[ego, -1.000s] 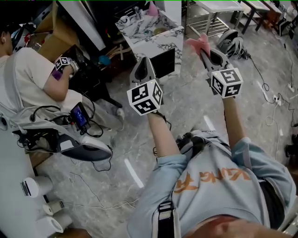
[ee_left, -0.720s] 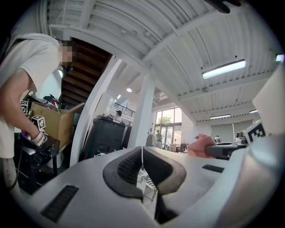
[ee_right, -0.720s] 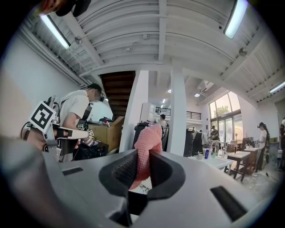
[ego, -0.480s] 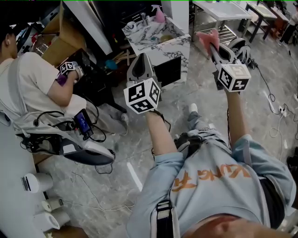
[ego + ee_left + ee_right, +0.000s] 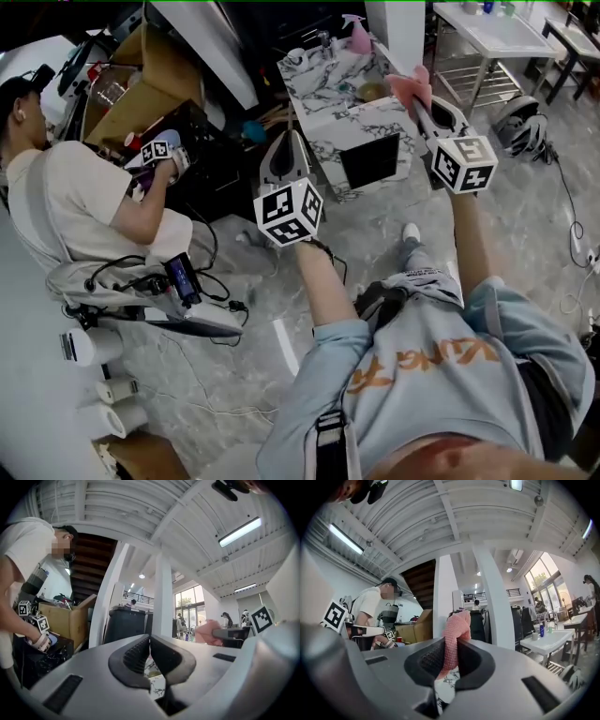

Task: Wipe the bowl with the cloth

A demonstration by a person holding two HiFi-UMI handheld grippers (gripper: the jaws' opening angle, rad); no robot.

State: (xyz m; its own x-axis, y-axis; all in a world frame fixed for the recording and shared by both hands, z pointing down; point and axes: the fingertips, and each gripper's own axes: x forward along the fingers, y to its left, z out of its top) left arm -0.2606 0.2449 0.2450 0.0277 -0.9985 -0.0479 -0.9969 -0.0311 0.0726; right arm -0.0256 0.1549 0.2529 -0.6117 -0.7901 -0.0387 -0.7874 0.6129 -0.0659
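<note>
The right gripper [image 5: 418, 101] is clamping down on a pink knitted cloth [image 5: 453, 634]. The fabric is pinched between its dark ribbed pads, and a loose fold is poking up past the tips. The left gripper [image 5: 288, 136] is squeezed closed with nothing in it, its two pads meeting at the tips.

Ahead of both grippers, and apart from them, a marble-patterned counter [image 5: 330, 117] is standing on the grey veined floor [image 5: 375, 225]. What looks like a shallow tan bowl [image 5: 372, 91] is sitting on top of it near the far right corner, so the cloth is hanging in the air short of it. A pink spray bottle [image 5: 357, 36] is standing further back on the same top, among smaller items too tiny to name.

Off to the left, a seated person in a pale shirt [image 5: 84, 202] is leaning toward a brown cardboard box [image 5: 155, 84]. That person is holding another tool with checkered marker cubes [image 5: 157, 150]. A white metal table [image 5: 487, 33] is standing beyond the counter on the right, and a white pillar [image 5: 493, 606] is rising behind it. Rolls of white paper [image 5: 89, 349] are lying at the lower left.

Both of the holder's forearms are reaching forward side by side, the right one stretched further out. The grippers are pointing level toward the counter, each with its black-and-white marker cube [image 5: 289, 212] facing back up at the head.
</note>
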